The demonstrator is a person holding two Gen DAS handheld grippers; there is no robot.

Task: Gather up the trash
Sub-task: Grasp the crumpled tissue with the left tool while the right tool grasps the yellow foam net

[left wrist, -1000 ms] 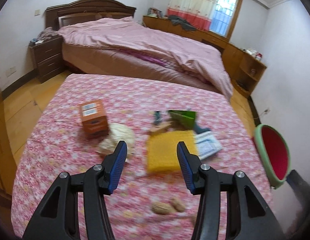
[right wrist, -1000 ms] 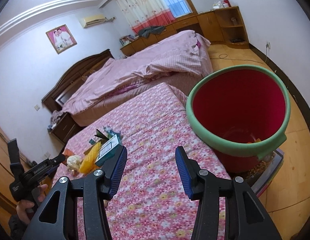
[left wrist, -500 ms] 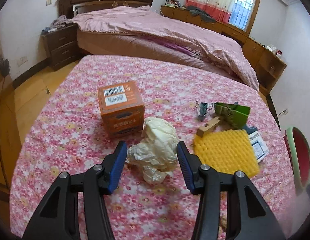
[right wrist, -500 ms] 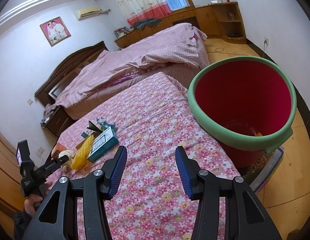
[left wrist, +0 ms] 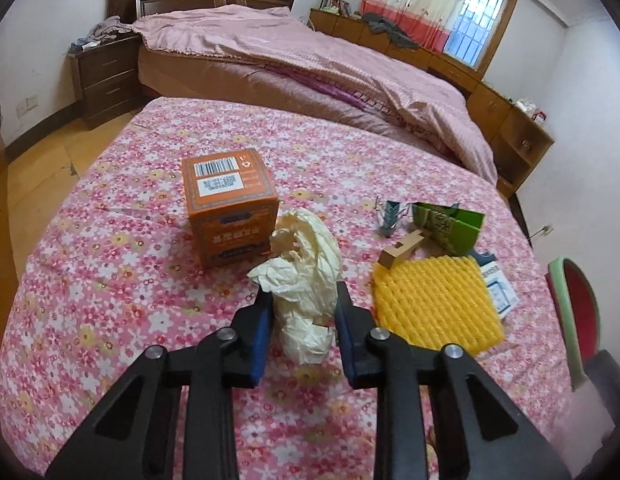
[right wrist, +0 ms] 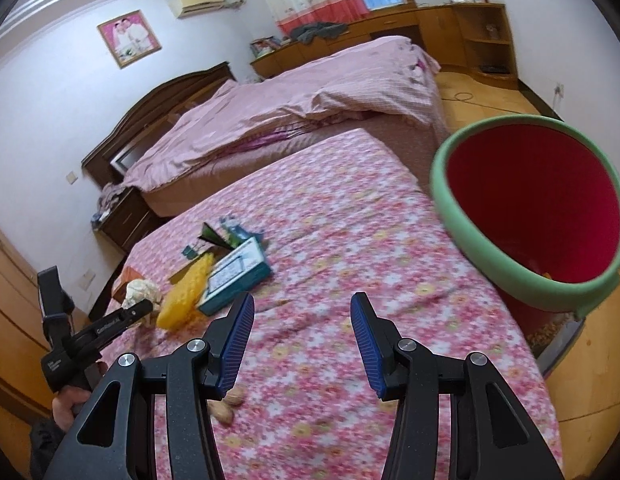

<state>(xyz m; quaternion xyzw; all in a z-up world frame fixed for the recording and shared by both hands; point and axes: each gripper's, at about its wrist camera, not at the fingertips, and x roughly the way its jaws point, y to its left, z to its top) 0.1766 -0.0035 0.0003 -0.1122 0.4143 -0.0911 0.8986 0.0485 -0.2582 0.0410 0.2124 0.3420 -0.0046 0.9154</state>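
Now your left gripper [left wrist: 304, 312] is clamped on the paper wad [left wrist: 306, 280]: its jaws have just been closing, and both blue pads press the cream paper's lower part from either side. The wad sits on the floral cloth [left wrist: 122, 280], near the cloth's middle, with its upper folds leaning toward the orange box [left wrist: 230, 204] just behind it. The box stands upright, barcode label on top.

To the right of the wad lies the yellow foam sheet [left wrist: 435, 304], flat on the cloth. A small wooden block [left wrist: 401, 250] rests at its far edge, a green carton [left wrist: 447, 224] lies behind that, and a binder clip [left wrist: 387, 216] lies left of the carton. A teal booklet [left wrist: 497, 288] pokes out from under the foam's right side.

Your right gripper [right wrist: 302, 340] hangs above the cloth with its jaws apart and nothing between them. Peanuts [right wrist: 230, 404] lie on the cloth beside its left finger. The bin [right wrist: 529, 220], red inside with a green rim, stands off the cloth's right edge, tilted toward you in the right wrist view; something small and orange shows near its bottom. From there you also see the left gripper [right wrist: 144, 306] touching the wad [right wrist: 140, 292] at the far left.
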